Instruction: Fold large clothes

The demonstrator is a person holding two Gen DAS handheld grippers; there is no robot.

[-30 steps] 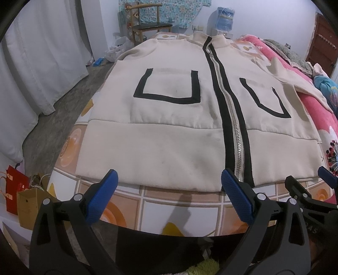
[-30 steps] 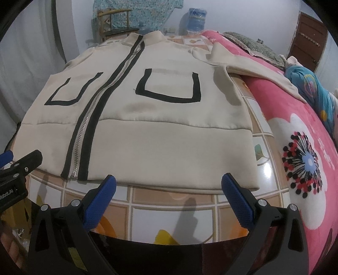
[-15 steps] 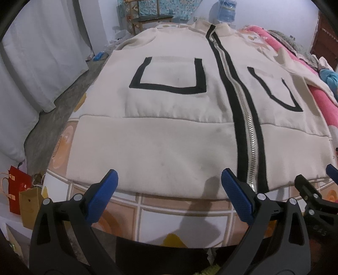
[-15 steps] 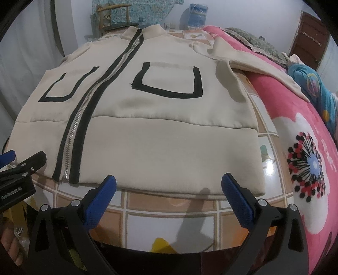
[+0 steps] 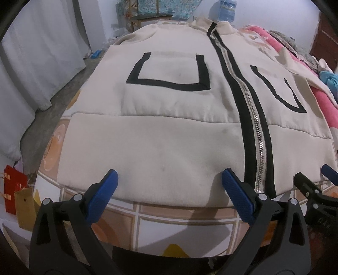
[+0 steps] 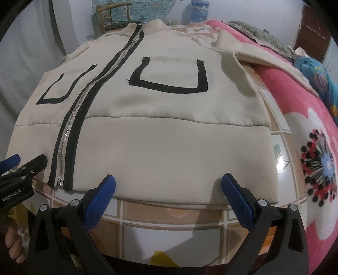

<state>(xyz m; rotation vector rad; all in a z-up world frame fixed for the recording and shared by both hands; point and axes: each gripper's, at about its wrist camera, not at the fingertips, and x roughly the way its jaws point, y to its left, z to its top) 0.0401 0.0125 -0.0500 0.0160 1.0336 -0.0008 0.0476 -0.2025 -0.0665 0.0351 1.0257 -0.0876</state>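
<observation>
A large cream jacket point(image 5: 169, 131) point(image 6: 169, 137) lies flat, front up, on a tiled tabletop point(image 5: 181, 232). It has a black-edged zipper point(image 5: 257, 143) point(image 6: 69, 131) and two black-outlined pockets. My left gripper point(image 5: 169, 179) stands open at the hem, left of the zipper, its blue pads point(image 5: 103, 194) just over the hem edge. My right gripper point(image 6: 168, 184) is open too, at the hem's right half. Each gripper shows at the other view's edge. One sleeve point(image 6: 264, 55) trails to the right over a pink blanket.
A pink flowered blanket point(image 6: 316, 165) lies along the table's right side. White curtains point(image 5: 31, 63) hang at the left, with paper bags point(image 5: 19, 196) on the floor below. A chair point(image 6: 114, 14) and a water bottle point(image 6: 198, 10) stand beyond the collar. A hand point(image 6: 12, 243) shows low left.
Both grippers have moved forward and lower toward the jacket's hem; their tips now reach over the hem edge. Both stay open. The jacket has not shifted.
</observation>
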